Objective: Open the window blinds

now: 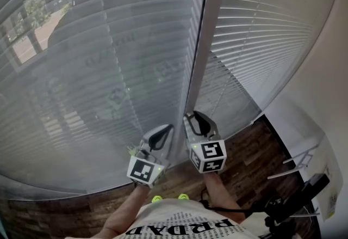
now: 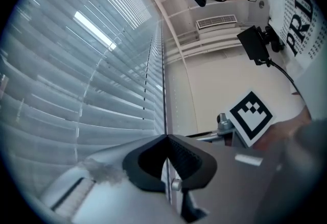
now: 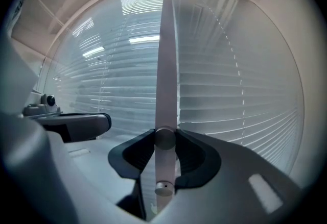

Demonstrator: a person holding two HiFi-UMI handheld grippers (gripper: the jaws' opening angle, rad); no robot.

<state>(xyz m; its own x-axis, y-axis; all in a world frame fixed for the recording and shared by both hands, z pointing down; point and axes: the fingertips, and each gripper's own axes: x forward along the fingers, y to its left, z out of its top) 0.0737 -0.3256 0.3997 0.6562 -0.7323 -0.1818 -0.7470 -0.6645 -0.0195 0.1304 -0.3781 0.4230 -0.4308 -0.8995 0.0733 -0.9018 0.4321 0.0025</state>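
Two panels of grey horizontal blinds (image 1: pixel 109 69) (image 1: pixel 261 42) cover the window, their slats turned nearly flat against the glass. Between them hangs a grey wand (image 3: pixel 166 65); my right gripper (image 1: pixel 197 119) (image 3: pixel 164 139) is shut on its lower part, pointing level at the window. My left gripper (image 1: pixel 166 130) (image 2: pixel 166 137) sits just to the left of it. Its tips meet on a thin dark cord (image 2: pixel 164 90) that runs straight up along the edge of the left panel. In the left gripper view, the right gripper's marker cube (image 2: pixel 250 116) shows close by.
Dark wooden floor (image 1: pixel 244 151) lies below the blinds. A white wall (image 1: pixel 326 69) closes the right side. A stand with black gear (image 1: pixel 304 189) is at the lower right. A ceiling vent (image 2: pixel 217 21) and a black box (image 2: pixel 253 44) show in the left gripper view.
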